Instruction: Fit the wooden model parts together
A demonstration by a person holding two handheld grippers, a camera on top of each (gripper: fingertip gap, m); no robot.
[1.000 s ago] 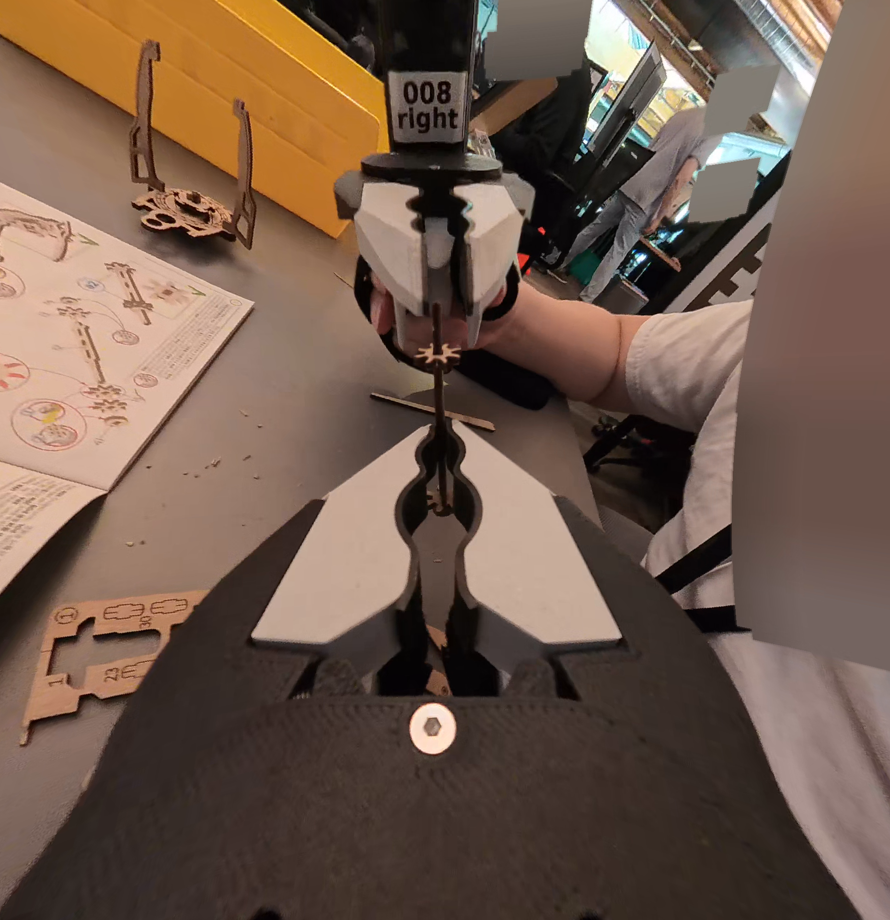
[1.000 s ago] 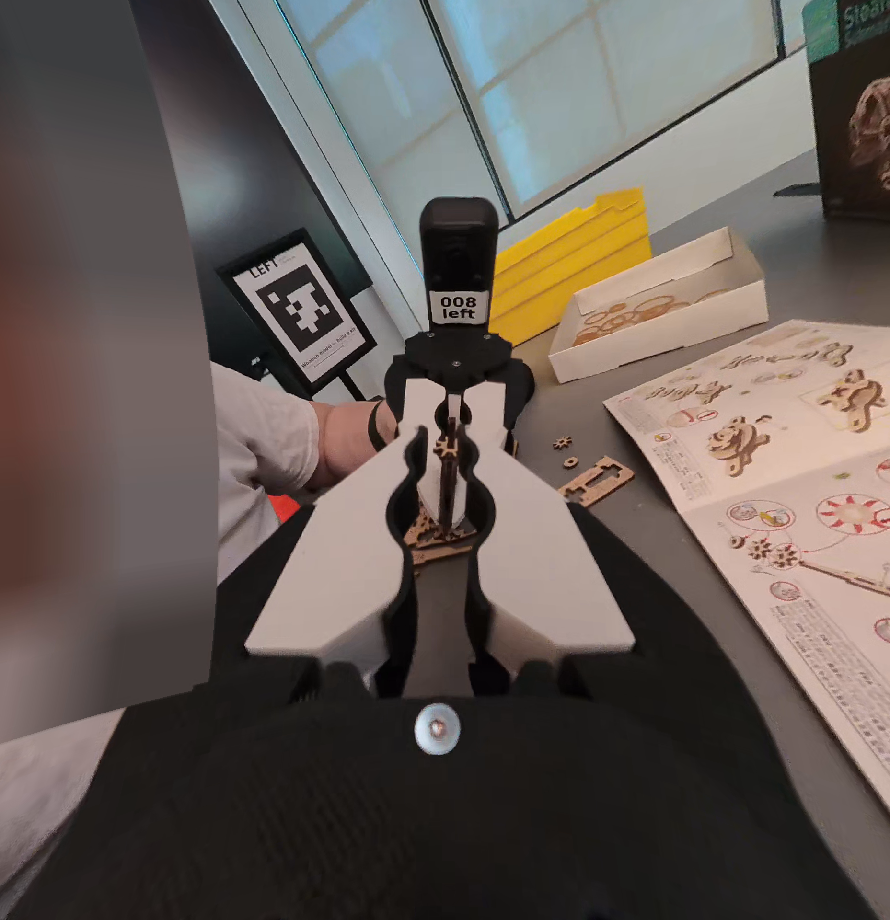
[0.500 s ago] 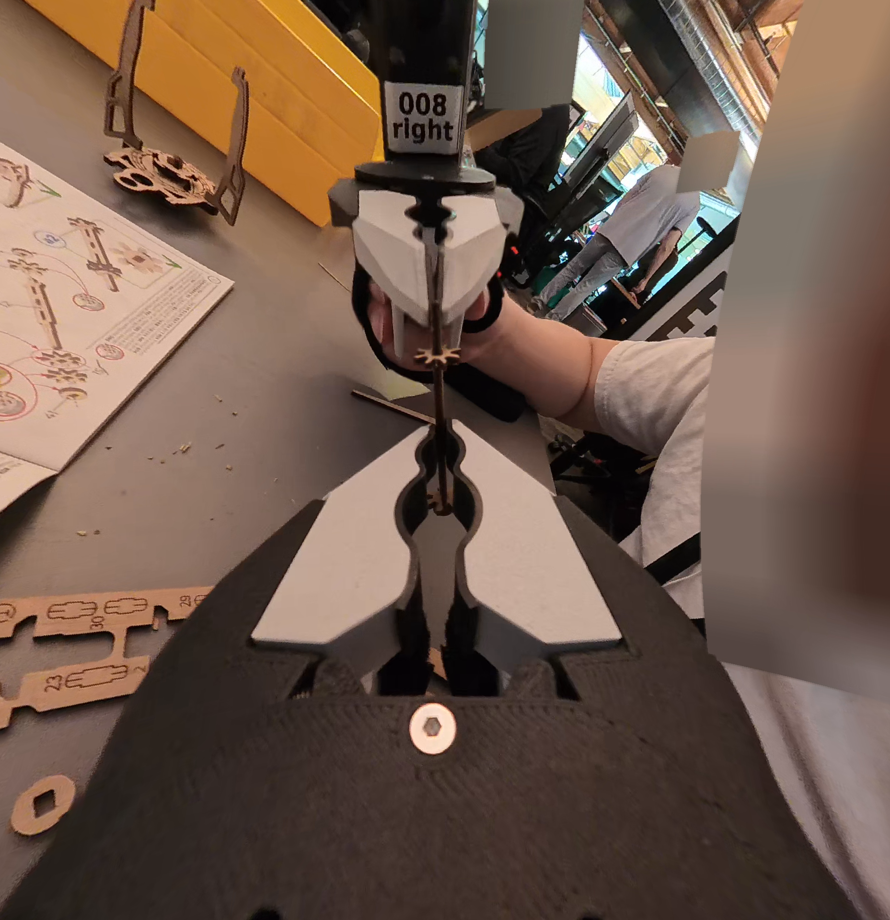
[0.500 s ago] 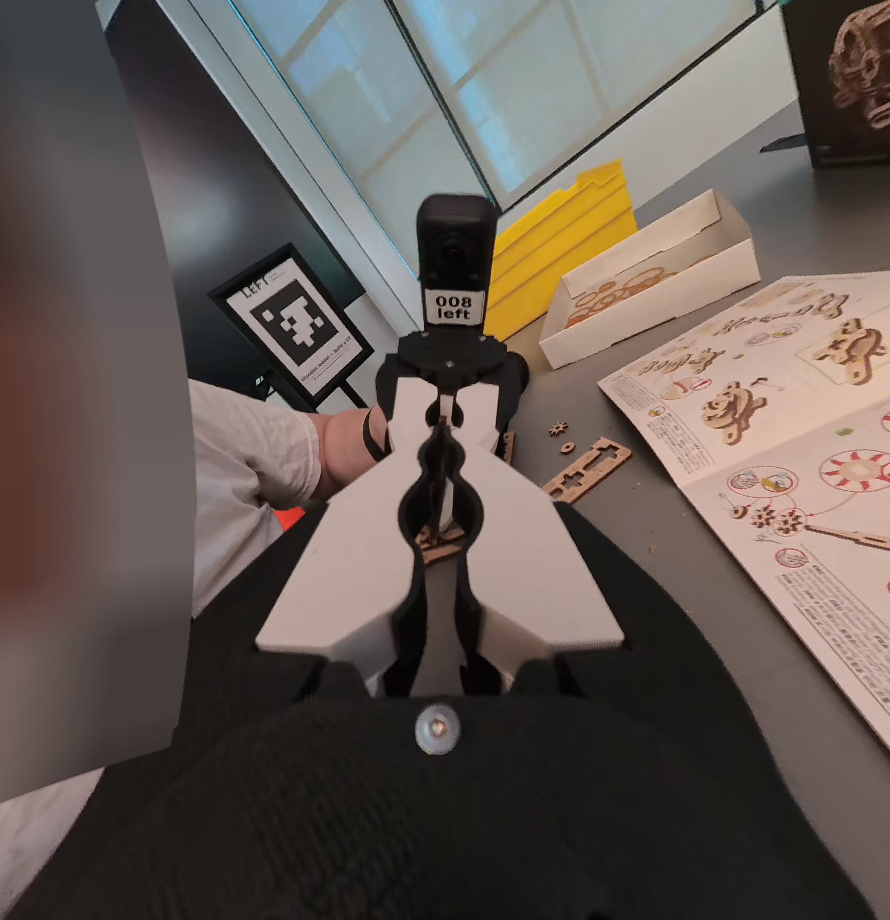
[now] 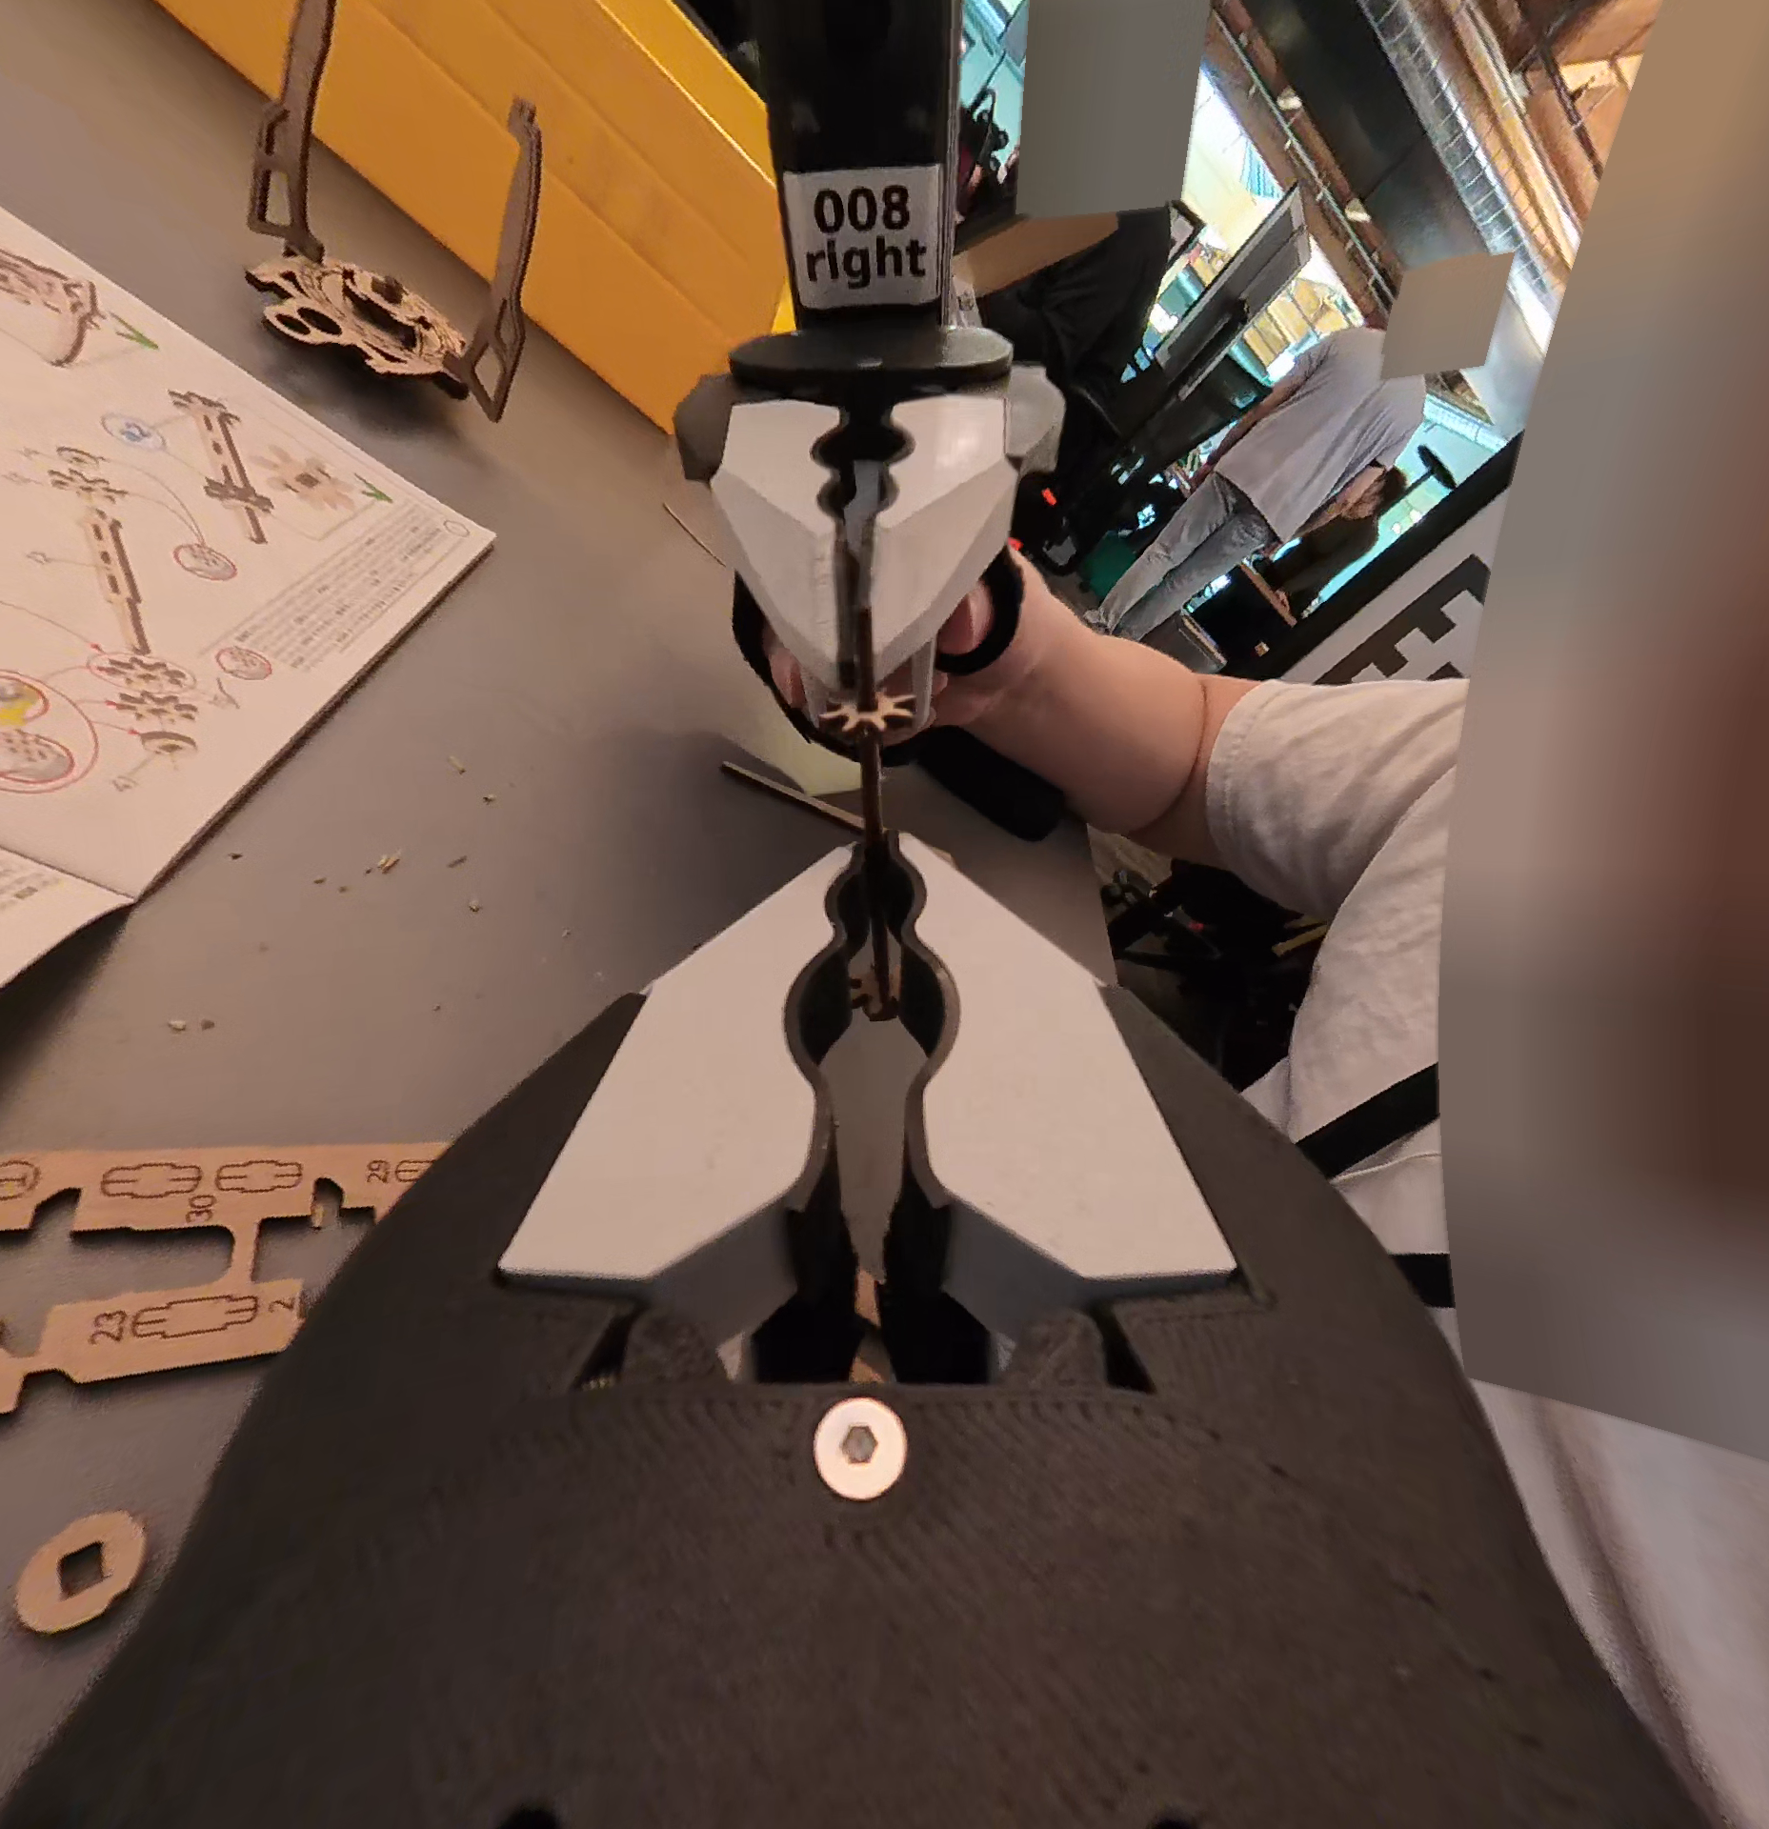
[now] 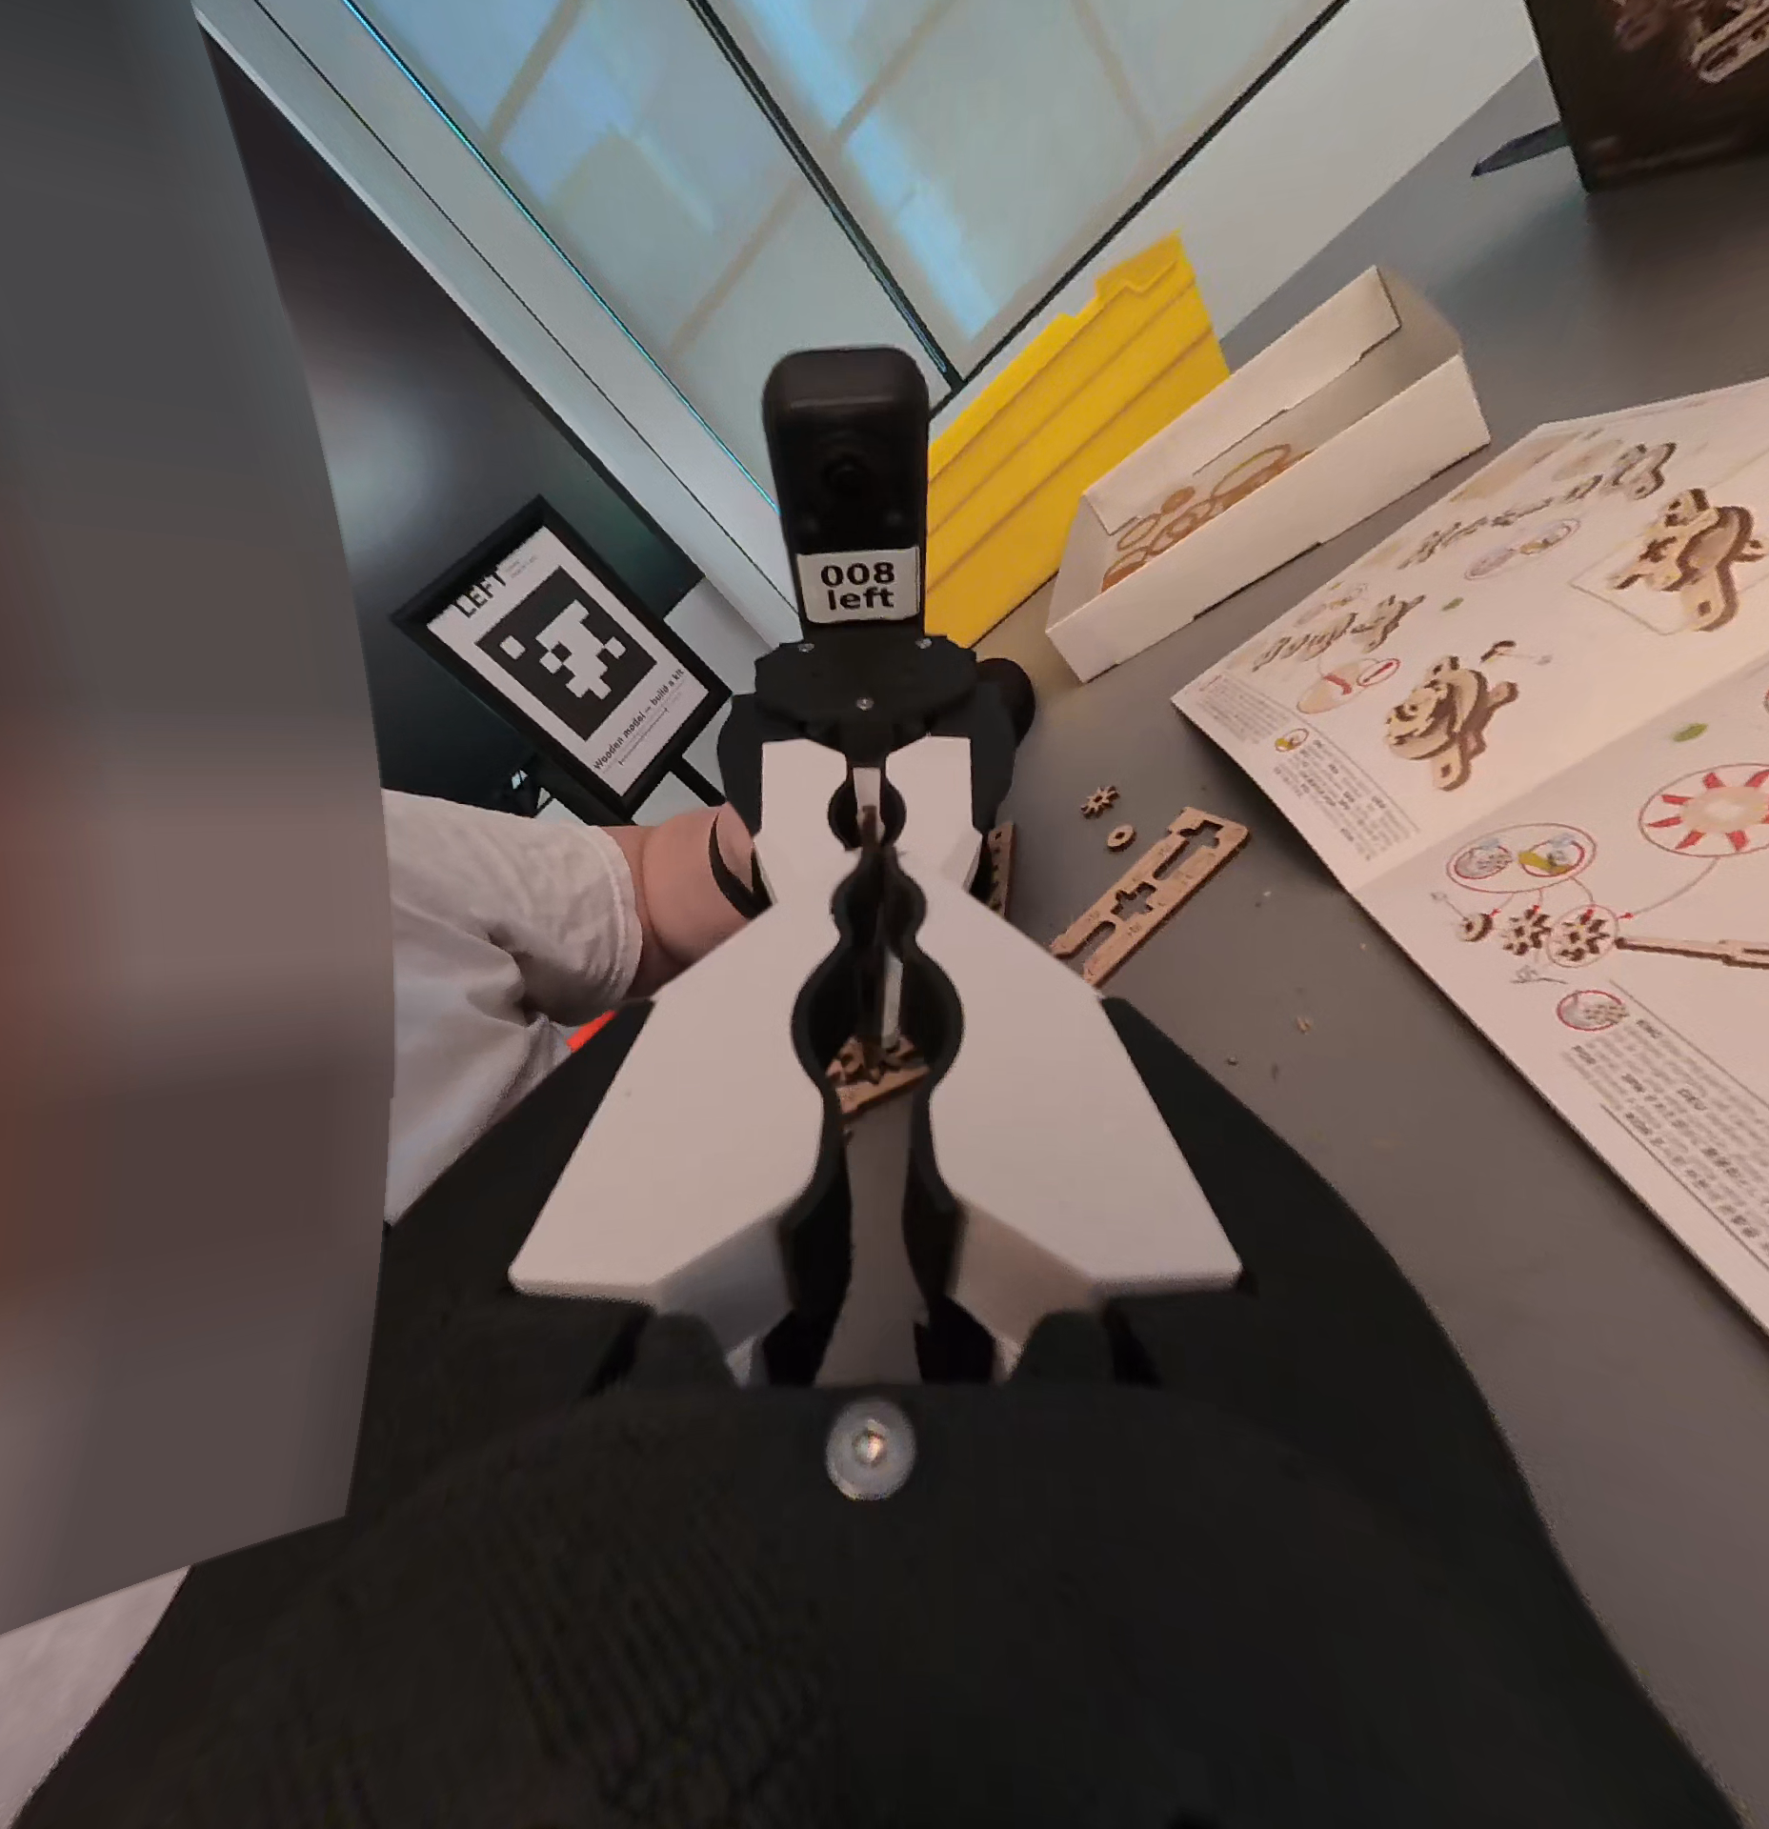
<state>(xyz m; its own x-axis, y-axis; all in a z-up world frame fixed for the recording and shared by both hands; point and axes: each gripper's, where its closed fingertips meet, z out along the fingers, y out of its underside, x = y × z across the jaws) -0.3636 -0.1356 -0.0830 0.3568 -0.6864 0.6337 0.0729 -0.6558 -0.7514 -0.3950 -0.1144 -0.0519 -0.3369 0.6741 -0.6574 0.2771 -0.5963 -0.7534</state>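
In the left wrist view my left gripper [image 5: 875, 856] is shut on one end of a thin dark wooden rod [image 5: 872, 792]. The rod runs straight on to my right gripper [image 5: 865, 683], which faces mine and is shut on its other end. A small pale wooden gear [image 5: 868, 715] sits on the rod right at the right gripper's fingertips. In the right wrist view my right gripper [image 6: 875, 866] meets the left gripper [image 6: 865, 807] almost tip to tip. The rod [image 6: 870, 940] shows edge-on between the right jaws; the gear is hidden there.
On the grey table lie an instruction sheet [image 5: 217, 554], a part-built wooden assembly with two uprights [image 5: 385, 307], a yellow bin [image 5: 563, 168], a wooden part frame [image 5: 167, 1247], a washer [image 5: 78, 1574] and a thin stick [image 5: 791, 787]. A white parts box [image 6: 1256, 515] and a loose gear [image 6: 1100, 799] lie farther right. Across from one pair of fingers to the other is roughly 4 cm.
The two grippers have drawn closer together along the rod. In the right wrist view the gear between the tips is now hidden. Both stay shut on the rod.
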